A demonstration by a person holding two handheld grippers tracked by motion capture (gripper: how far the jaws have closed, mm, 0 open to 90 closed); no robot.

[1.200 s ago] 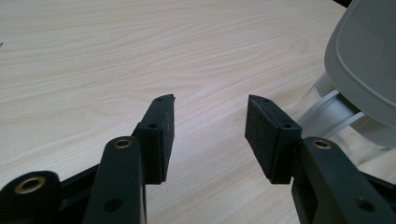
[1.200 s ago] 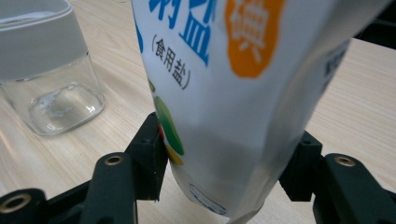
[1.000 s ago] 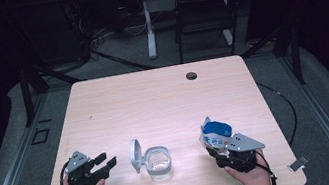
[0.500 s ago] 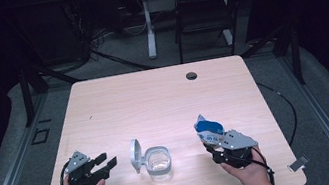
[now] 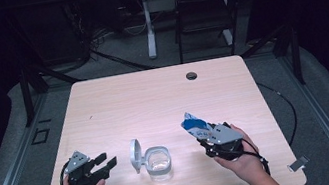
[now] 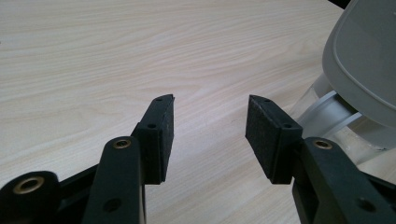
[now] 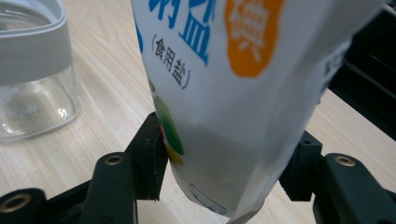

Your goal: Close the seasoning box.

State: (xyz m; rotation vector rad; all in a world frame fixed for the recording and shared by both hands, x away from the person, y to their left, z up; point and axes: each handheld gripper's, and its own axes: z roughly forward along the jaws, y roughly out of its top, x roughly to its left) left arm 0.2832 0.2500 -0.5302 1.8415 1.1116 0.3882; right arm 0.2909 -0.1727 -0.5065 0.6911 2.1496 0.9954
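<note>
While the right gripper point(image 5: 209, 137) clamps a glossy white-and-blue salt pouch point(image 5: 194, 124), a square clear jar point(image 5: 157, 160) sits left of it on the pale woodgrain counter point(image 5: 153, 99). Left of the jar, the left gripper point(image 5: 102, 163) rests with jaws apart, holding nothing.

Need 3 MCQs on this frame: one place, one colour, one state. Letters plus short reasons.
1. Where is the jar on the table?
A. at the far edge
B. near the front edge, between the two grippers
C. at the right corner

2. What colour is the print on the white bag?
A. blue and orange
B. only black
C. red and purple

3. What state is the jar's lid in?
A. flipped open
C. lying loose on the table
B. shut tight

Key:
1 B, it stands between the left gripper and the right gripper.
2 A, blue characters and an orange patch show in the right gripper view.
3 A, the lid stands up at the jar's left side.
</note>
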